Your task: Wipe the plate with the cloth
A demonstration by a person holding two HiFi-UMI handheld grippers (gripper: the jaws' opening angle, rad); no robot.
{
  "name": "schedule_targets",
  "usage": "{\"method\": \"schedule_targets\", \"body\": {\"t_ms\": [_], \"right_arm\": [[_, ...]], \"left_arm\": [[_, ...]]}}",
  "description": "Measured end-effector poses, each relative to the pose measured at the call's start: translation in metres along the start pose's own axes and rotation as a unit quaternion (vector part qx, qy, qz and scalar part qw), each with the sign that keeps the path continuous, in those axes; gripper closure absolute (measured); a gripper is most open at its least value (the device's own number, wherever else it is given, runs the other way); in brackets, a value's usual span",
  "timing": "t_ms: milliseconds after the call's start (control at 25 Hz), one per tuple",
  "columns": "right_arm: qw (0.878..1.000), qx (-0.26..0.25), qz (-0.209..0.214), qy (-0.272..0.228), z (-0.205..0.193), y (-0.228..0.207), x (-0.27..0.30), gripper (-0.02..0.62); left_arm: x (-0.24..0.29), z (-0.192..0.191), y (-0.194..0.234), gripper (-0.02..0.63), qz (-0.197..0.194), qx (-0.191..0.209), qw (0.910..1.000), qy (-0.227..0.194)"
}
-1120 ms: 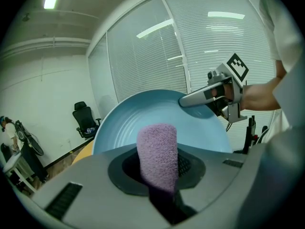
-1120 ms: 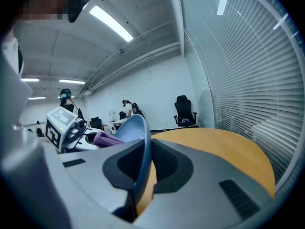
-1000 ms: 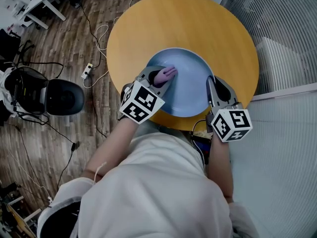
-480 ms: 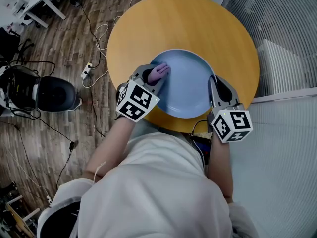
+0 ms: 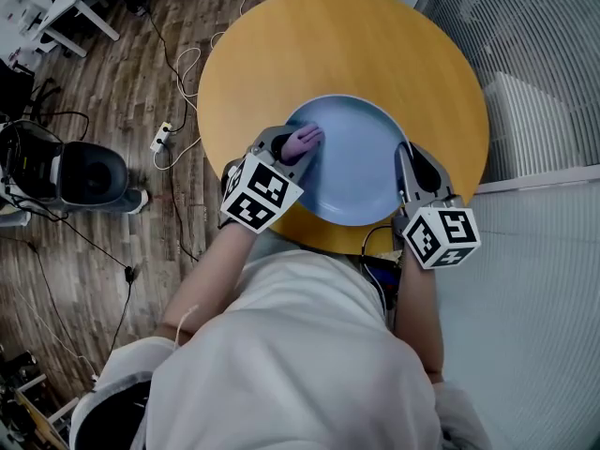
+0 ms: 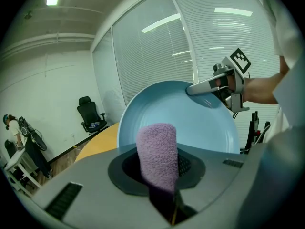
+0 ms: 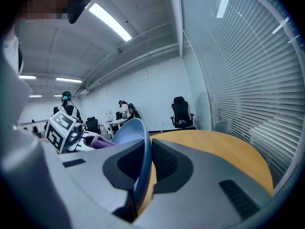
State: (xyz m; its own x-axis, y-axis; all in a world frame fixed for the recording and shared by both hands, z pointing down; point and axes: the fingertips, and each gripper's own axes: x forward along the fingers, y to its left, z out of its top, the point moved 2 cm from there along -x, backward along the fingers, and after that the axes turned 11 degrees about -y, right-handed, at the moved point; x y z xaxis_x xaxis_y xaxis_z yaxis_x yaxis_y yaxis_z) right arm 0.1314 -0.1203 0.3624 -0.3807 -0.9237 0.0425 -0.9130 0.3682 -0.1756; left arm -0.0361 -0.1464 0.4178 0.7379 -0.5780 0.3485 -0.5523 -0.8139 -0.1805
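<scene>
Table [image 5: 347, 45] from overhead; only right gripper view shows the plate [image 7: 143, 161] pinched.

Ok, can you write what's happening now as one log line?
right hand-held gripper: shut on rim of round light-blue plate | left hand-held gripper: shut on fuzzy purple cloth | cloth: at plate's left edge

An office (or lab): swivel chair [image 7: 182, 112], strip lights [image 7: 110, 23], blinded glass partition [image 7: 238, 80], cables [image 5: 187, 59] across wood floor [image 5: 112, 92].
</scene>
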Motion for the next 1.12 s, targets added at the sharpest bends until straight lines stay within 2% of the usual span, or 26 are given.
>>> {"method": "schedule_targets", "body": {"t_ms": [320, 560, 1120], "right_arm": [[1.0, -0.001, 0.007, 0.001, 0.01, 0.001, 0.012, 0.56], [1.0, -0.005, 0.016, 0.004, 0.003, -0.002, 0.02, 0.558], [0.999, 0.007, 0.033, -0.004, 0.004, 0.02, 0.025, 0.551]], "left_arm": [[0.012, 0.015, -0.009, 0.525, -0.024, 0.017, 0.9996, -0.001], [0.026, 0.014, -0.018, 0.525, -0.036, 0.013, 0.9993, -0.003], [0.025, 0.034, -0.049, 0.525, -0.063, 0.025, 0.9974, -0.023]]}}
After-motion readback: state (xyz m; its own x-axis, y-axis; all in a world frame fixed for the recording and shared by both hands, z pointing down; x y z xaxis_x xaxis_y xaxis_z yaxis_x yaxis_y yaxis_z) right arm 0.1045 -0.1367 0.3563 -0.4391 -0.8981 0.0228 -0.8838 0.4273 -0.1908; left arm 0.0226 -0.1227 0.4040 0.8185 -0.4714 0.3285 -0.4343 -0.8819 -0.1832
